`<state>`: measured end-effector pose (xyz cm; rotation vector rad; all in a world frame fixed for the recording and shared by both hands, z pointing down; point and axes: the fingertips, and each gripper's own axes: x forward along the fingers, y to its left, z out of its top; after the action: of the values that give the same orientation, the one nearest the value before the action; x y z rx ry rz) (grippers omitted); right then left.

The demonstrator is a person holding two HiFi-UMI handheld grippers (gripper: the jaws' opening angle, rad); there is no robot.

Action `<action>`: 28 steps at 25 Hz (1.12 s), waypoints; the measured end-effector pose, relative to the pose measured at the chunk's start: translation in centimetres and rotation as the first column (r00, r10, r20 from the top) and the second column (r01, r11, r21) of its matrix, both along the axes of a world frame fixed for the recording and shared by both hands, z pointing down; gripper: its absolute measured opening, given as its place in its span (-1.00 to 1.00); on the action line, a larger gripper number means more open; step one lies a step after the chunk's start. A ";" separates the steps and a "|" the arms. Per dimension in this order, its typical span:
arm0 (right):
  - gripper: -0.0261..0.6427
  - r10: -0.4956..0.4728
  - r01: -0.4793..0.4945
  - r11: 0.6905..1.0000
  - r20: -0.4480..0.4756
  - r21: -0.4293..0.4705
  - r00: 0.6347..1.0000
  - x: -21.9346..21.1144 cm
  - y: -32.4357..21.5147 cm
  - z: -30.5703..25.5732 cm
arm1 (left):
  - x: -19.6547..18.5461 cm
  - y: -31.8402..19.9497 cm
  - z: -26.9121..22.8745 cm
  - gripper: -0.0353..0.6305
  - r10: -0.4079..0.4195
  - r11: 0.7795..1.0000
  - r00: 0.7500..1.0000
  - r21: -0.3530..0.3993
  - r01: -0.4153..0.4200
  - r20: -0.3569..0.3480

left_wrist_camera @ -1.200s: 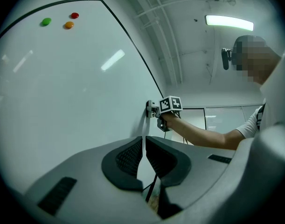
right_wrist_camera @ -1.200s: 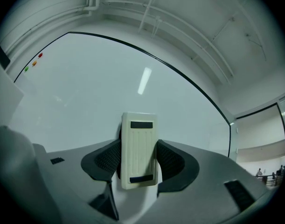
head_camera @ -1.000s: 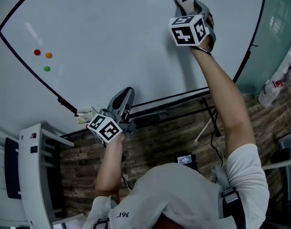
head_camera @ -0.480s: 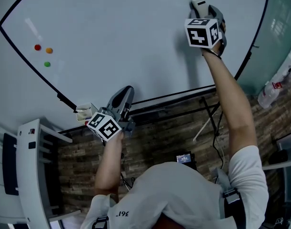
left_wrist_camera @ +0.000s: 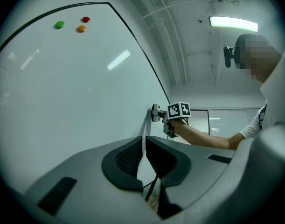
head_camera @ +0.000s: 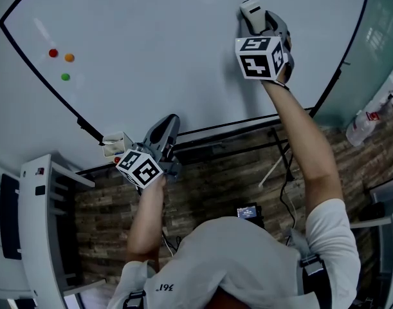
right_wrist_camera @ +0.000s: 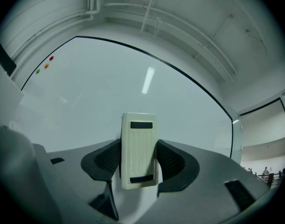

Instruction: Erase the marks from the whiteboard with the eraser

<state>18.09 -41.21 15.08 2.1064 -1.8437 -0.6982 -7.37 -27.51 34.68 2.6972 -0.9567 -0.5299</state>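
Note:
The whiteboard (head_camera: 157,50) fills the upper part of the head view and shows no pen marks that I can make out. A cream eraser (right_wrist_camera: 139,150) sits upright between the jaws of my right gripper (right_wrist_camera: 138,160), which is shut on it. In the head view the eraser (head_camera: 251,10) is pressed against the board at the upper right, held by the right gripper (head_camera: 259,19). My left gripper (head_camera: 167,129) hangs by the board's bottom edge, shut with nothing in it; in the left gripper view its jaws (left_wrist_camera: 144,155) nearly touch.
Red (head_camera: 53,53), orange (head_camera: 69,57) and green (head_camera: 65,77) magnets sit at the board's left. A small white box (head_camera: 116,143) rests on the bottom rail. A white rack (head_camera: 38,230) stands at lower left, a glass wall (head_camera: 376,37) at right, wood floor below.
The right gripper with the eraser moved right and up along the board, then came back left. The left gripper has stayed by the bottom rail.

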 end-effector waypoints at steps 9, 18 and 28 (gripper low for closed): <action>-0.17 -0.120 0.119 0.992 -0.020 -0.037 0.993 -9.3 -0.5 2.7 | -4.3 0.2 1.0 -0.85 -0.038 0.999 0.999 -0.002 0.038 0.012; -0.17 -0.236 0.232 0.970 -0.045 -0.069 0.971 -18.3 -0.8 4.9 | -8.8 0.7 1.5 -0.85 -0.111 0.993 0.994 -0.030 0.111 0.010; -0.17 -0.338 0.331 0.937 -0.047 -0.112 0.940 -27.7 -0.2 7.4 | -13.6 1.5 2.7 -0.85 -0.153 0.988 0.988 -0.028 0.153 -0.009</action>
<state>-9.60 -41.40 22.49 1.7018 -2.1763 -0.7185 -20.94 -26.02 37.34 2.6076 -1.1656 -0.5560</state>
